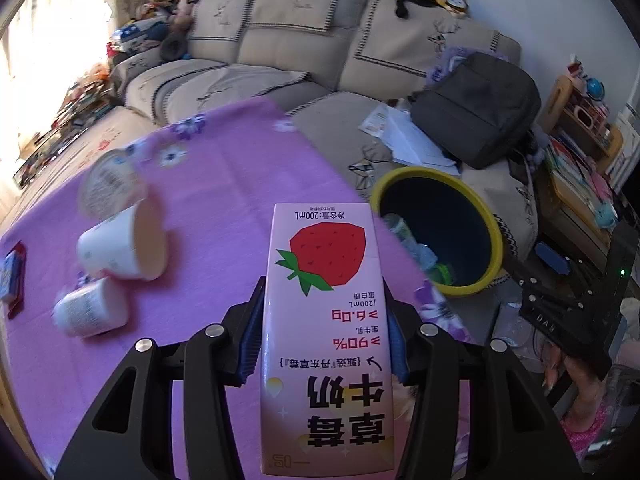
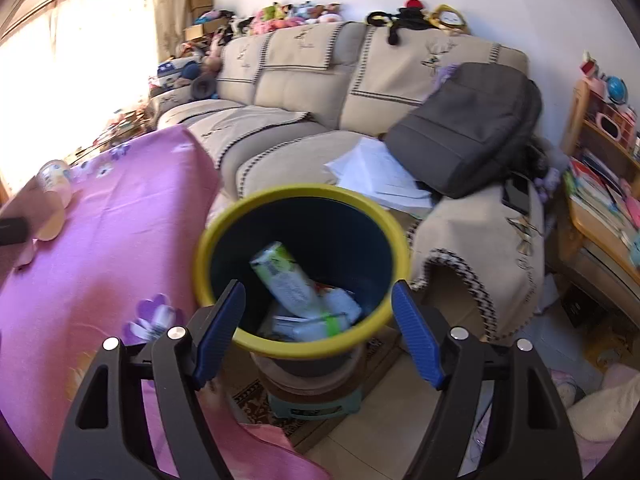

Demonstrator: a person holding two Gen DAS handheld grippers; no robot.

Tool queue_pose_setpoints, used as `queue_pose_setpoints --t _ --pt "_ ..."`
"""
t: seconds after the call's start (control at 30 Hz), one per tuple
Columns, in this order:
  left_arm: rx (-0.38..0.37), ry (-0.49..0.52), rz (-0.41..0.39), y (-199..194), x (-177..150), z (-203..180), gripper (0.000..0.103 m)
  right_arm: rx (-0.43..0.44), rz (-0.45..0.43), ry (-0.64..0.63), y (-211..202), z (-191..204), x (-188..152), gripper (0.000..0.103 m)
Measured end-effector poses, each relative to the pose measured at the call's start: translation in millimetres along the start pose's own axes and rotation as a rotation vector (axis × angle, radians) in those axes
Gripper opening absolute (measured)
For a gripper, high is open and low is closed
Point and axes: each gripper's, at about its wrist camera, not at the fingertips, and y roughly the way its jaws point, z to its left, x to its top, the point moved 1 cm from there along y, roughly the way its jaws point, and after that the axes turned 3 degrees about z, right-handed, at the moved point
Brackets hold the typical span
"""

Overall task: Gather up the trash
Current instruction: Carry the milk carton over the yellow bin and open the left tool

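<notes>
left gripper (image 1: pixel 320 344) clamping strawberry milk carton (image 1: pixel 326 320) | right gripper (image 2: pixel 318 336) gaping empty | bin (image 1: pixel 496 236) at 2 o'clock holding several cartons | three cups (image 1: pixel 120 244) at 9 o'clock waiting

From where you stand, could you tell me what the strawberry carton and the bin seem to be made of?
Strawberry carton: likely coated paperboard, with crisp folded edges and a smooth printed face. Bin: probably moulded plastic, with a smooth yellow rim and a dark, even inner wall.
</notes>
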Motion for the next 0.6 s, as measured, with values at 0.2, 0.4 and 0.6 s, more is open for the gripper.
queue_pose_setpoints --t 0.2,0.4,0.6 --pt "-0.068 0.122 0.044 63.4 44.3 -92.6 0.05 -0.03 0.008 0.063 -6.5 -34.2 -10.5 0.071" --pt "-0.089 0.15 0.106 131.8 82.5 -144.8 0.05 -0.048 0.032 0.124 -6.6 -61.3 -23.0 0.071" --pt "-0.086 0.121 0.14 179.0 99.2 -160.4 0.069 -0.052 0.063 0.157 0.5 -76.0 -30.2 0.071"
